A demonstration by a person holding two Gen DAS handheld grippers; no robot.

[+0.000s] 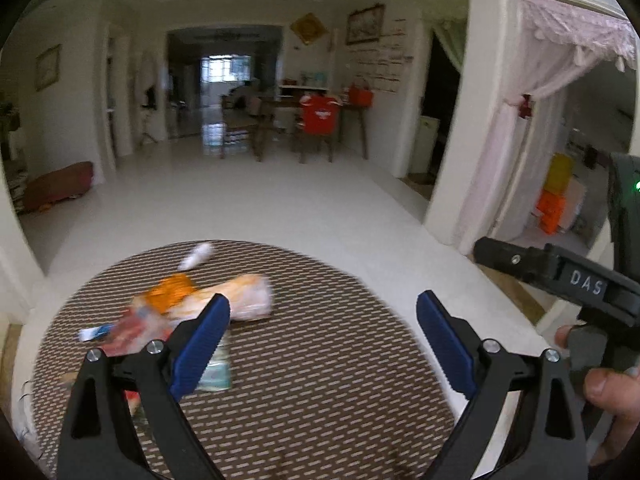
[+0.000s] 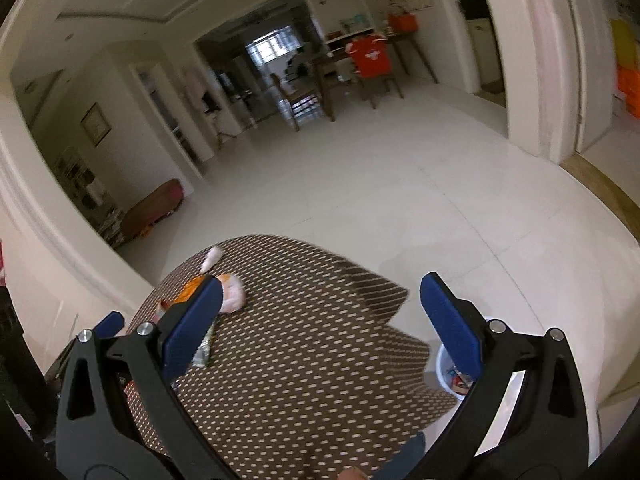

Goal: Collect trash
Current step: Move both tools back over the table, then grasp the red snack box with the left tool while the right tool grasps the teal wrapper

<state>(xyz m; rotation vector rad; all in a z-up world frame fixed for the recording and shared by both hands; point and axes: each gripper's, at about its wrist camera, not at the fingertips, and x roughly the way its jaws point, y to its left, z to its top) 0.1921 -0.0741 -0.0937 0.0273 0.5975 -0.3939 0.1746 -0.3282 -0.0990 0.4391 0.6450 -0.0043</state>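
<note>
- Left gripper (image 1: 323, 334), black frame with blue ribbed pads, stood wide open and empty above the round table covered in brown cloth with a cream dash pattern (image 1: 320, 380).
- Right gripper (image 2: 320, 318), same build, likewise stood wide open with nothing between its pads; bare cloth and white tiled floor (image 2: 400, 200) showed through the gap.
- Trash lay in a blurred cluster ahead and left of the left gripper: a pale pink-and-orange crinkled plastic bag (image 1: 250, 296), an orange wrapper (image 1: 170, 292) just beside it, a red wrapper (image 1: 128, 334) nearer the left pad, a greenish packet (image 1: 218, 372) partly hidden behind that pad.
- One small white crumpled scrap (image 1: 196, 256) sat apart from the cluster, near the table's far edge.
- In the right wrist view the same cluster lay ahead-left, partly behind the left pad; pink bag (image 2: 232, 294) and white scrap (image 2: 210, 258) were identifiable.
- White round bin (image 2: 444, 372) with coloured wrappers inside stood on the floor, below the right gripper's right pad, beside the table.
- Person's hand (image 1: 604, 392) held the right gripper's black handle at the right of the left wrist view.
</note>
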